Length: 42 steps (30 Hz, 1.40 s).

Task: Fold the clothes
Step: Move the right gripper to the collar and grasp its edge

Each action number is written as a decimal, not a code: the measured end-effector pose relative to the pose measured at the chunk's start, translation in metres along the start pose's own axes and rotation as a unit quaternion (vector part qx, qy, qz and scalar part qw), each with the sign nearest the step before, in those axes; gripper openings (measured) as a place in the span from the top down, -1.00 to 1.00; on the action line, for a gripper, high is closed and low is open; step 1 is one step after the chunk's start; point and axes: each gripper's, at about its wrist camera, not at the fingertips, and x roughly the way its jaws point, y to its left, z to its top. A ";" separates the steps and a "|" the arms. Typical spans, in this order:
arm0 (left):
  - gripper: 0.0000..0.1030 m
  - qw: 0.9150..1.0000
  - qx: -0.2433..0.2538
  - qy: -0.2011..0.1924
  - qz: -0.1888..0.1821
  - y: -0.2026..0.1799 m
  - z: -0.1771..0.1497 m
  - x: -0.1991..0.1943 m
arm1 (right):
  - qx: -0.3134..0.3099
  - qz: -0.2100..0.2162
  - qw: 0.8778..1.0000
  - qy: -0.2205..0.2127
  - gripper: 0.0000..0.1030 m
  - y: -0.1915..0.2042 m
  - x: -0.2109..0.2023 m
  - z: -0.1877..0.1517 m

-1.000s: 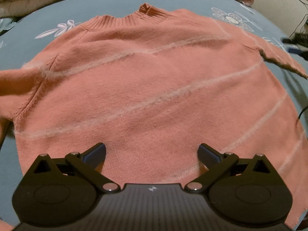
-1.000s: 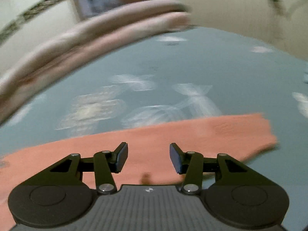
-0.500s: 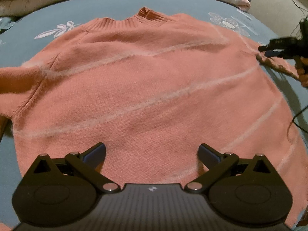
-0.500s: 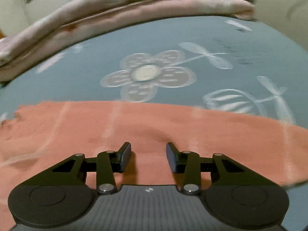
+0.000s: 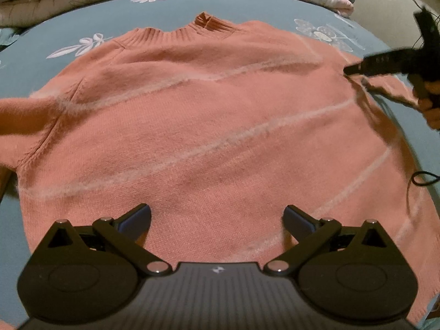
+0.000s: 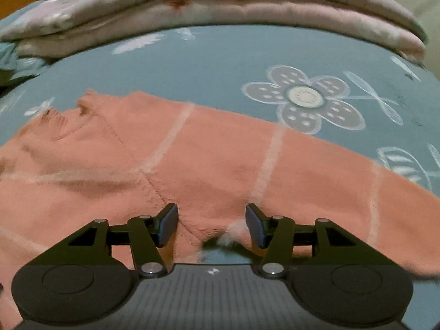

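A salmon-pink knit sweater [image 5: 209,126] with pale diagonal stripes lies flat on the bed, ribbed collar [image 5: 176,31] at the far side. My left gripper [image 5: 217,220] stands wide open just above the sweater's lower body, nothing between its fingers. My right gripper [image 6: 211,224] hovers over the right armpit seam [image 6: 154,184], where the sleeve [image 6: 316,173] leaves the body. Its jaws are opening, with knit under the gap and the pads not pressing on it. In the left wrist view the right gripper [image 5: 354,68] shows at the sweater's right shoulder, held by a hand [image 5: 431,110].
The bed has a blue-grey sheet with white flower prints [image 6: 305,99]. A folded pink quilt [image 6: 220,2] lies along the far edge. A dark cable [image 5: 420,178] curls on the sheet by the sweater's right side.
My right gripper has travelled along the right sleeve from its cuff end to the armpit and rolled level, and its jaws stand wider than half a second ago. The left gripper has stayed put.
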 end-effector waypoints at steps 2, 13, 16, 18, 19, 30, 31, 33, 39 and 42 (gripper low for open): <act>-0.97 1.000 0.004 0.001 0.003 -0.001 0.000 0.001 | -0.015 0.023 0.999 -0.030 -0.15 0.016 -0.015 0.007; -0.97 1.000 -0.020 -0.014 -0.010 0.005 -0.001 -0.005 | -0.075 0.091 0.993 -0.010 -0.26 0.120 0.039 0.019; -0.95 0.999 -0.025 -0.037 -0.029 0.005 0.002 -0.021 | -0.065 0.093 0.994 -0.005 -0.27 0.121 0.031 0.023; -0.97 0.996 -0.005 -0.074 -0.054 0.004 0.006 -0.035 | -0.068 0.106 0.992 -0.028 -0.27 0.120 0.018 0.026; -0.97 0.995 0.002 -0.084 -0.051 0.004 0.010 -0.038 | -0.071 0.114 0.990 -0.042 -0.27 0.119 0.011 0.027; -0.97 0.999 -0.047 -0.005 -0.013 0.031 0.023 0.005 | -0.218 0.106 0.965 -0.096 -0.26 0.117 0.038 0.100; -0.97 0.999 -0.046 -0.004 -0.010 0.029 0.023 0.005 | -0.230 0.105 0.964 -0.084 -0.26 0.115 0.046 0.107; -0.97 0.999 -0.046 -0.002 -0.004 0.027 0.024 0.006 | -0.248 0.105 0.961 -0.058 -0.26 0.112 0.066 0.122; -0.97 0.999 -0.049 0.002 0.001 0.027 0.025 0.006 | -0.280 0.126 0.951 0.018 -0.25 0.109 0.114 0.132; -0.97 0.999 -0.043 -0.001 0.005 0.024 0.022 0.005 | -0.253 0.140 0.957 0.030 0.02 0.105 0.117 0.131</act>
